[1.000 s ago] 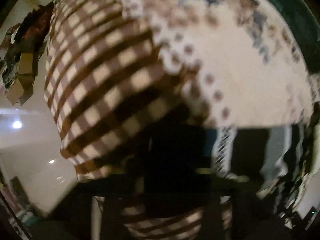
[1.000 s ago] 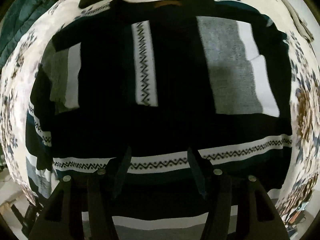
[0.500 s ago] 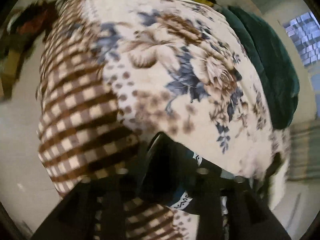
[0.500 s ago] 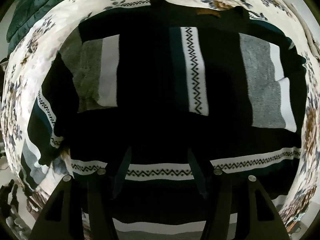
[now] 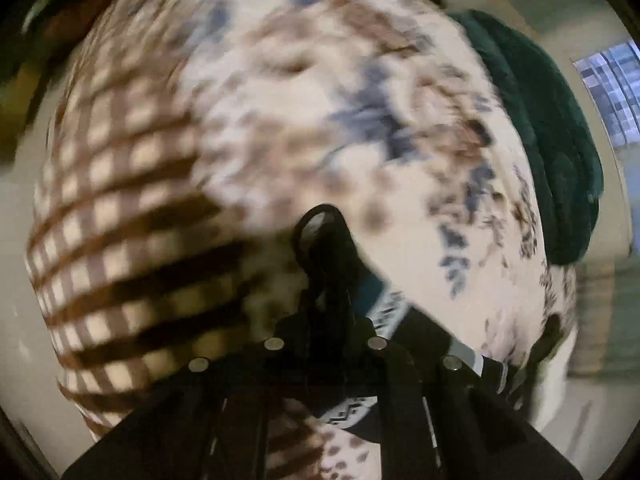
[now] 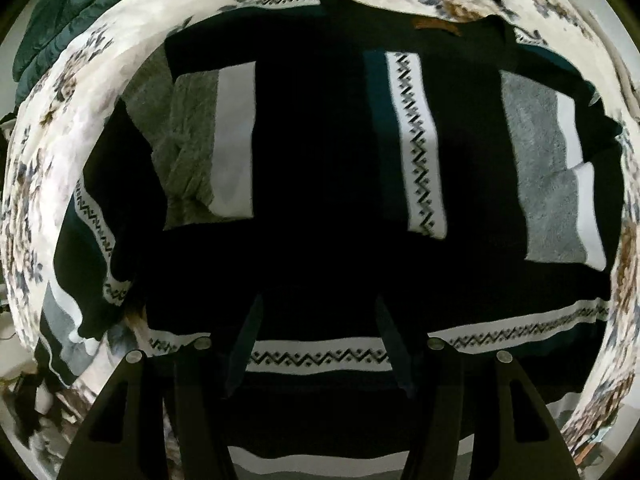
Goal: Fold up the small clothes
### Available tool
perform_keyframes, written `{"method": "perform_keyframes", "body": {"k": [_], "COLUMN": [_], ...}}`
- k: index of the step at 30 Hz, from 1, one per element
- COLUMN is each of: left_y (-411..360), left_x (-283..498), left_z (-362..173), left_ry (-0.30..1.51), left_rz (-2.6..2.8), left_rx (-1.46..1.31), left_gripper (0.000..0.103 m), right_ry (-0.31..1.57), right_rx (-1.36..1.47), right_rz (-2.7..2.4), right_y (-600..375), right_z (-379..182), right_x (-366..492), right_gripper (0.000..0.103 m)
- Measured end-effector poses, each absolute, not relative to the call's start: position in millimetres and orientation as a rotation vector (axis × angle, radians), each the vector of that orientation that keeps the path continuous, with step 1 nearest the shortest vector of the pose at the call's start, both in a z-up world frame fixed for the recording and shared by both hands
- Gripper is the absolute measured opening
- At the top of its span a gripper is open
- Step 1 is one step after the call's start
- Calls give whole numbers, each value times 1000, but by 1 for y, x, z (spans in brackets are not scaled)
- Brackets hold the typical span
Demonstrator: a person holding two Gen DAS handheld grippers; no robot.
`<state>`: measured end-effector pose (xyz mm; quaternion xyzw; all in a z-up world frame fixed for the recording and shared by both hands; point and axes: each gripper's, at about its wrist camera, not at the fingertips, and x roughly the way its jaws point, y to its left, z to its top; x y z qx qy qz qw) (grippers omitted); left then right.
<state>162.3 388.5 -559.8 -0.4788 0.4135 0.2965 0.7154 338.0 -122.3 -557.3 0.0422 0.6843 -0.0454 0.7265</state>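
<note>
Dark striped sweater [image 6: 320, 184] spread flat on the floral bedspread [image 6: 52, 128], one edge lifted for a fold.

Spread wide across the bed, collar far, hem near, so that panels can be turned inward; folded green blanket [image 5: 552, 140] kept clear at the far right. Left gripper [image 5: 324, 240] clenched on a patterned sweater edge, raised above the bedspread, presumably to carry it over. Right gripper [image 6: 318, 340] released, poised above the near zigzag band, grasping nothing.
</note>
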Motion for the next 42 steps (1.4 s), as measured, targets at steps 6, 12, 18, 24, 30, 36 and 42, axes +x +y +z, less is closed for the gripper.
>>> {"method": "perform_keyframes", "body": {"k": [6, 12, 18, 24, 30, 36, 42], "left_y": [331, 193, 6, -129, -125, -51, 19], "left_x": [217, 291, 364, 400, 408, 390, 363], "left_z": [-491, -433, -415, -412, -406, -412, -438], "left_ry": [939, 949, 977, 979, 931, 938, 1011], "left_rz": [545, 271, -43, -191, -99, 146, 358], "left_rx": [-718, -513, -443, -415, -363, -232, -138], "left_gripper": [8, 8, 8, 14, 99, 99, 99], "right_ry": [1448, 1438, 1430, 1432, 1414, 1360, 1376], "right_rx": [37, 127, 190, 271, 435, 533, 484], "right_rz": [-231, -231, -246, -247, -141, -1, 10], "right_y": [-167, -215, -289, -376, -426, -409, -376], "right_z": [-541, -531, -516, -505, -498, -494, -535], "right_x": [337, 338, 335, 329, 341, 373, 445], "right_gripper": [73, 73, 73, 73, 73, 73, 73]}}
